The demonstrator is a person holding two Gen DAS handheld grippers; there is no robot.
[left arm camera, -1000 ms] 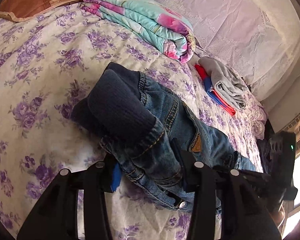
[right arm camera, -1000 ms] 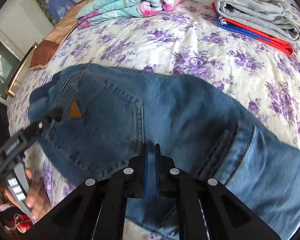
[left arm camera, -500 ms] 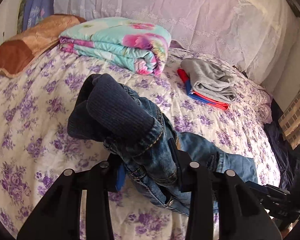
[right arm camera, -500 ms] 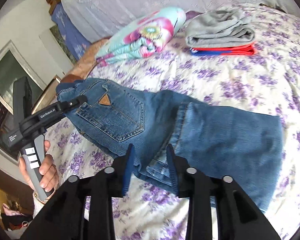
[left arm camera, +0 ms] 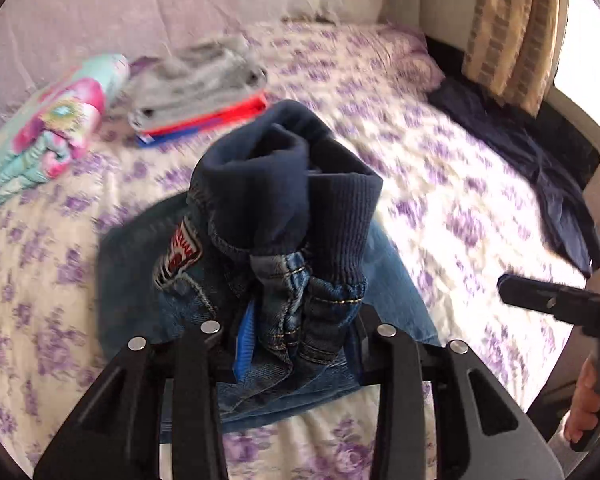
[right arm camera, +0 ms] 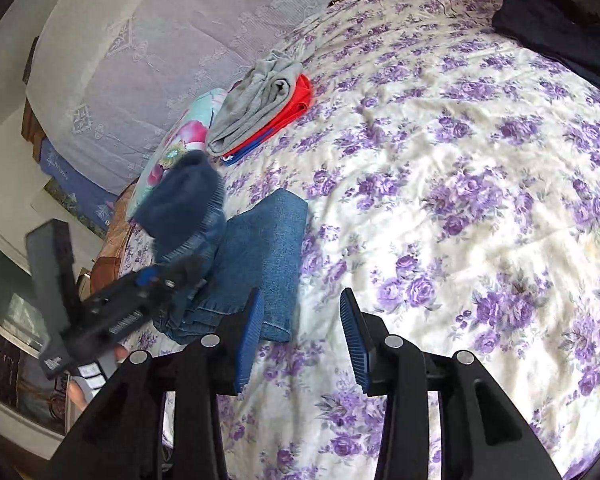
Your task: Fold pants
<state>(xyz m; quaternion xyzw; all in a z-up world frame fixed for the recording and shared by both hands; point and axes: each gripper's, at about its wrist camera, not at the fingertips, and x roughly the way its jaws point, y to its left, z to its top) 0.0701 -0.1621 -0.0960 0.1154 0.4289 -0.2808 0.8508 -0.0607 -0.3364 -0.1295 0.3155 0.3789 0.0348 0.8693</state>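
Jeans [left arm camera: 268, 248]: waistband bunched, clamped in left hand-held gripper [left arm camera: 300, 344], legs lying ahead on bed [right arm camera: 440, 200]. Right hand-held gripper [right arm camera: 300, 340]: released, empty; jeans' long axis ahead-left. Left nearer.

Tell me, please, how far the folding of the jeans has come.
About midway, it seems. Done: the legs of the jeans already lie doubled on the bed. In hand: the left hand-held gripper is shut on the waistband and holds it above the folded legs. The right hand-held gripper is open and holds nothing. Left: lay the waist part down flat.
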